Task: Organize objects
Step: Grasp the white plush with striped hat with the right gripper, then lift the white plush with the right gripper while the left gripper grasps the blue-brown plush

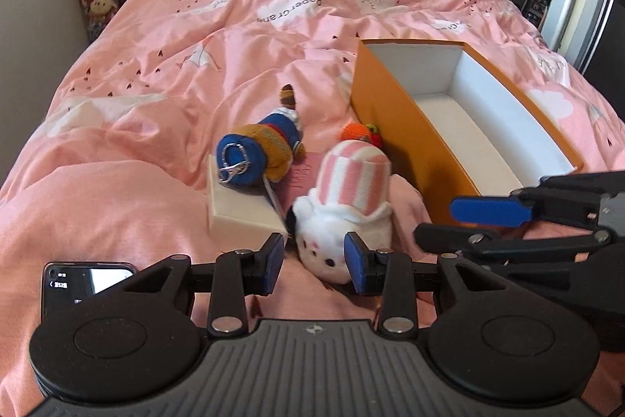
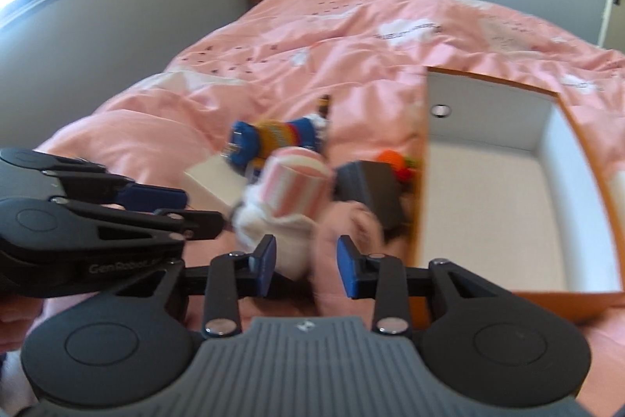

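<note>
While both grippers hover low over the pink patterned duvet [image 1: 164,73], the left gripper [image 1: 314,260] has its blue-padded jaws partly apart around the face of a white plush toy in a pink-and-white striped hat [image 1: 343,198]; whether the pads press it I cannot tell. The right gripper [image 2: 306,266] is also partly open, a pink plush part lying between its jaws, contact unclear through blur. Beside the toy lie a blue-and-brown plush keychain [image 1: 261,151] on a white box [image 1: 242,210], and an open orange cardboard box with white lining [image 1: 394,112]. A phone [image 1: 86,284] rests near-left.
</note>
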Available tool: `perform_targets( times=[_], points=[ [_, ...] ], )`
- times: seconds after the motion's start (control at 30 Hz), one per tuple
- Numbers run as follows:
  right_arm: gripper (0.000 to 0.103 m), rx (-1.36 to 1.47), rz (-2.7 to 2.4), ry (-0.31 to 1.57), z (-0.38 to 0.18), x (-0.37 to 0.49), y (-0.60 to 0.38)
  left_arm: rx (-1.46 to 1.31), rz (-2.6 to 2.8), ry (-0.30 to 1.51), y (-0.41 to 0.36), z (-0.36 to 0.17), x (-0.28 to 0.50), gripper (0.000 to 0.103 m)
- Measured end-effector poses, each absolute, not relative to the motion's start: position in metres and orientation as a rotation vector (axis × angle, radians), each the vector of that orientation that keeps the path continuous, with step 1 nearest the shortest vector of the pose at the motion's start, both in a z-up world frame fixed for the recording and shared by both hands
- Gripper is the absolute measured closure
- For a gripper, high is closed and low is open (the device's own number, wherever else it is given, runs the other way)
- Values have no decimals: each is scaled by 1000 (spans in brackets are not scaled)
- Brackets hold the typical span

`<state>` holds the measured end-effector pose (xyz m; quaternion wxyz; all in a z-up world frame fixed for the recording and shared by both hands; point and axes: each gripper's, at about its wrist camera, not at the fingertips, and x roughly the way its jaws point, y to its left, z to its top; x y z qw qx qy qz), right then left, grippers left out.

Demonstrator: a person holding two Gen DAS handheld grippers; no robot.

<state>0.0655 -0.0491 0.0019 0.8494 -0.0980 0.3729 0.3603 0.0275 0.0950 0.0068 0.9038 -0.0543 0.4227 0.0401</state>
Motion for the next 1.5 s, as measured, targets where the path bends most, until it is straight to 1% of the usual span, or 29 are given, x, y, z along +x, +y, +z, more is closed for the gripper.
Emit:
perform_targets(
  times=[0.1,0.23,0.3,0.37,0.4,0.47,0.5,0.57,0.63,0.67,0.93,1.03,1.1,1.17,1.23,1.37,1.43,1.5],
  points=[
    [68,-178,775,818,-3,74,-33,-107,111,881,106,7,33,62],
    [66,-118,777,886,-12,90,-23,-96,125,897,115,5,40,66],
    [65,-100,776,916,-16,95,-20,-104,135,911,120,2,44,66],
    [57,-94,768,932,-21,98,-17,-113,157,923,124,0,46,66],
    [56,-93,763,939,-23,99,-15,-109,164,923,126,-1,48,67],
    [48,-87,757,950,-27,102,-13,-98,175,924,128,-2,49,69],
    [46,-88,755,955,-30,103,-12,-98,178,925,129,-2,49,71],
    [34,-101,756,956,-34,104,-7,-116,166,929,133,-1,51,70],
    [29,-120,763,944,-36,103,-1,-121,164,933,134,-1,53,69],
    [29,-136,765,933,-36,103,2,-113,166,933,134,-2,54,69],
    [28,-211,741,870,-41,108,18,-111,164,951,136,0,59,67],
    [28,-253,740,835,-44,107,23,-108,165,954,136,1,59,62],
    [35,-297,724,810,-47,108,26,-99,163,960,136,1,61,62],
    [39,-293,729,808,-46,110,24,-94,151,966,135,3,63,60],
    [42,-279,741,818,-42,112,19,-92,129,975,135,6,65,57],
    [43,-217,780,840,-26,119,1,-67,64,990,139,15,76,55],
    [43,-197,796,819,-13,122,-9,-44,35,1005,141,22,86,51],
    [43,-180,800,793,0,125,-18,-10,4,1020,141,27,99,50]
  ],
)
